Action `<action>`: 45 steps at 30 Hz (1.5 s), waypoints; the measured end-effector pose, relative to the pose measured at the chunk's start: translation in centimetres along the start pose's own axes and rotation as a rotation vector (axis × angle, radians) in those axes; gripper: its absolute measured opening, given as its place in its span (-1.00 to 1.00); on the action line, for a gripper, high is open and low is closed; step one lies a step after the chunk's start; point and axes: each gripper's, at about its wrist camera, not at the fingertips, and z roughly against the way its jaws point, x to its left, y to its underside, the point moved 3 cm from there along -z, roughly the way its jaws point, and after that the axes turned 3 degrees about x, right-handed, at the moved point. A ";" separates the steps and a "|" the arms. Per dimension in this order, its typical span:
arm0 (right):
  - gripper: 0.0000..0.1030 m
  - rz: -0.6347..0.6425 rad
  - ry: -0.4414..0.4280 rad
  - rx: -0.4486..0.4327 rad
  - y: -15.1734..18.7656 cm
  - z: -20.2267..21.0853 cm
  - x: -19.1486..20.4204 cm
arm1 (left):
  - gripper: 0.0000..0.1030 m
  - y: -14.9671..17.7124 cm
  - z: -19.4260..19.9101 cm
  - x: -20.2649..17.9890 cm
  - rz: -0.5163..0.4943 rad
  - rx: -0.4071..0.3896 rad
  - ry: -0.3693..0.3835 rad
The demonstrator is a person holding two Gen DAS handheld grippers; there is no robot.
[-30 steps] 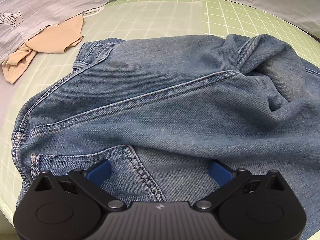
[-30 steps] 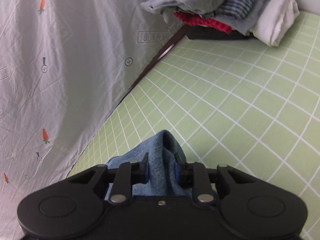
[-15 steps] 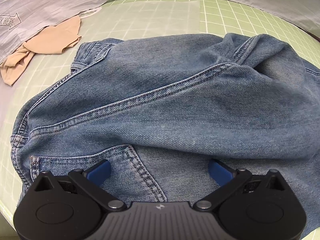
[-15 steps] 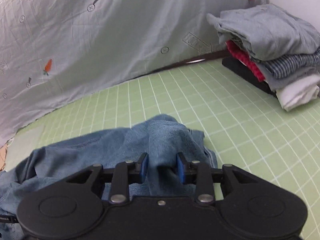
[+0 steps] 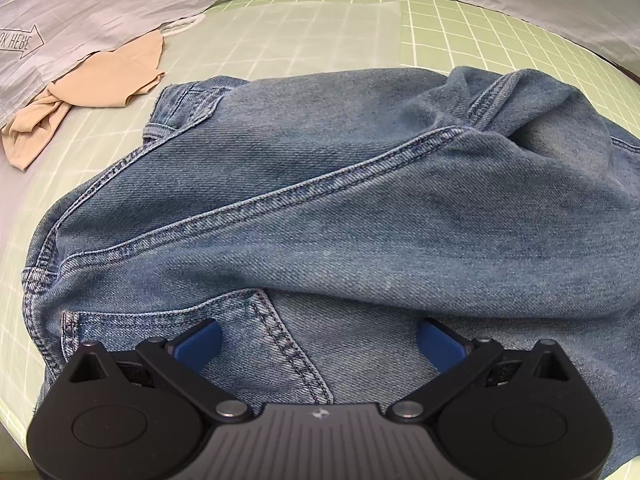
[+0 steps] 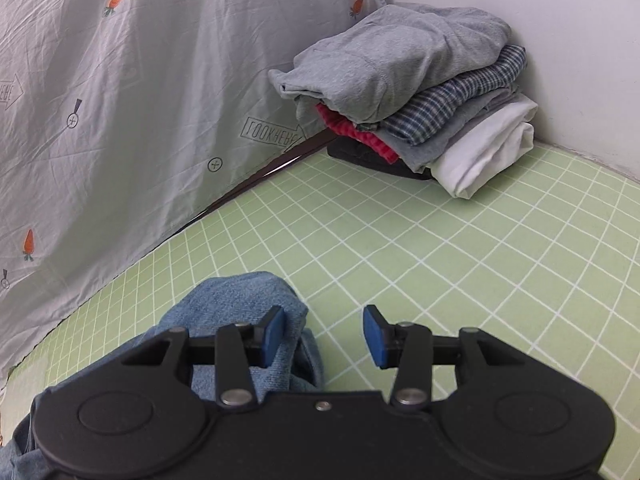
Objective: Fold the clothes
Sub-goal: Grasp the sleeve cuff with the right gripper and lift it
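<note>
A pair of blue jeans lies bunched on the green grid mat, filling the left wrist view. My left gripper is open, its blue pads wide apart just above the denim by a back pocket seam. In the right wrist view my right gripper is open. A fold of the jeans lies by its left pad, no longer pinched.
A beige garment lies at the mat's far left edge. A stack of folded clothes sits in the far right corner by the white wall. A grey printed sheet hangs behind the mat.
My right gripper was shut on a fold of the jeans and has opened, letting it go; its view swung right toward the stack. The left gripper has barely moved.
</note>
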 end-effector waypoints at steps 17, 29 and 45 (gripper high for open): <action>-0.05 0.069 -0.131 0.209 1.6 -6.8 0.5 | 1.00 -0.1 0.1 -0.2 0.025 0.025 -0.010; -0.86 0.094 -0.136 0.117 0.3 -6.9 1.3 | 1.00 -0.1 0.1 -0.2 0.038 0.030 -0.011; -0.85 0.279 0.425 -0.015 -1.8 0.4 -2.8 | 1.00 0.3 0.1 0.0 0.037 0.001 -0.003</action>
